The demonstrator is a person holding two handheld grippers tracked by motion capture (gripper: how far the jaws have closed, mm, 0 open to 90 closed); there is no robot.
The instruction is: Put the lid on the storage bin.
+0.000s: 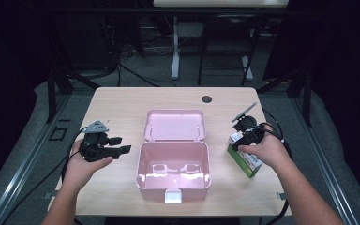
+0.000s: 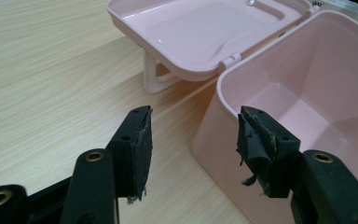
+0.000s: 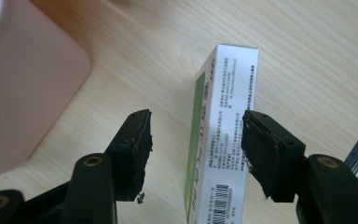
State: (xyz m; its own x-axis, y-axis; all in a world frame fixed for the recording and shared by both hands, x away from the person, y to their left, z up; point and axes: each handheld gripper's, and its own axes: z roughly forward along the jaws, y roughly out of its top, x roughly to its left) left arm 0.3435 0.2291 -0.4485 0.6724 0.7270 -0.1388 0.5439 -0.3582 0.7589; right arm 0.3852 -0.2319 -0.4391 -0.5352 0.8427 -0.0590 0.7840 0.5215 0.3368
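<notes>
— From my station I count one pink box (image 1: 173, 165) on the table (image 1: 117, 101), lid open.

— Cartons?

— One small green and white carton (image 1: 246, 159), standing on edge.

— Tools?

— Two grippers: my left gripper (image 1: 122, 145) and my right gripper (image 3: 196, 140). Two hands as well, one on each.

— Tables?

— One where I work, plus one behind.

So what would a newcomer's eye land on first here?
The open pink box at the table's middle, its lid flung back behind it. Then the small green-and-white carton to its right, standing between the open jaws of the right hand-held gripper, not yet pinched.
</notes>
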